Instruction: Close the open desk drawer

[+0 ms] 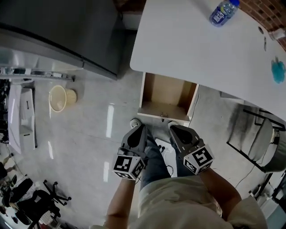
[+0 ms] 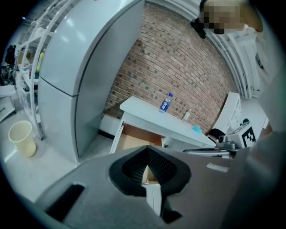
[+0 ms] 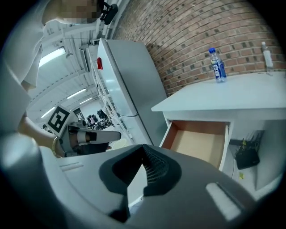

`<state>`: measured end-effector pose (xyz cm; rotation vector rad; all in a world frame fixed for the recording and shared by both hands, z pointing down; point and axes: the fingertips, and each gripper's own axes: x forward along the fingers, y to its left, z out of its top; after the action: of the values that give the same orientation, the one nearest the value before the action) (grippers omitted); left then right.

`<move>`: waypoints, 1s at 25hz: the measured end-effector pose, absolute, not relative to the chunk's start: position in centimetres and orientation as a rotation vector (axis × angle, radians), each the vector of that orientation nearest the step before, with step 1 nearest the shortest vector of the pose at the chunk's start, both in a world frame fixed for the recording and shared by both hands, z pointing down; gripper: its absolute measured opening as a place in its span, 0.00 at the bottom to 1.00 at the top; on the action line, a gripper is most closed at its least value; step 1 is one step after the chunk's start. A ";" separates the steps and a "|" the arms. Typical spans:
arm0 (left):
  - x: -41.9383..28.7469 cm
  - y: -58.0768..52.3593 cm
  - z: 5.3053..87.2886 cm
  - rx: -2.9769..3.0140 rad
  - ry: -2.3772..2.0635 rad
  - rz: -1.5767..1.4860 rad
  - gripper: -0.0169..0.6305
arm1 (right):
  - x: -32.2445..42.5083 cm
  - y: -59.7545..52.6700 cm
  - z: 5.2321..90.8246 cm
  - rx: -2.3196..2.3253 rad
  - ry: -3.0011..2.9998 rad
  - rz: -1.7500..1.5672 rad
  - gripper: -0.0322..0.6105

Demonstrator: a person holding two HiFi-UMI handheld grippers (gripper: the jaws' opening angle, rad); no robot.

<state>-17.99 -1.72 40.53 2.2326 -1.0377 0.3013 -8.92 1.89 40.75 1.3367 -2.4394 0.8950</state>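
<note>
While the jaws of the left gripper and the right gripper are both pressed together with nothing in them, the wooden drawer sits just ahead of their tips, pulled out from under the white desk, showing only its bare brown bottom. Shiny floor lies open to its left. A water bottle stands on the desk, its blue label too small to read.
</note>
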 end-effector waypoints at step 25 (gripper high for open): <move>-14.3 0.6 62.0 2.122 -0.790 0.525 0.04 | -6.6 4.4 62.4 1.545 -2.098 1.167 0.06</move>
<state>-14.30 0.59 61.96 2.1218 -0.7902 0.5249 -6.57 4.42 62.38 1.5445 -2.0980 1.1668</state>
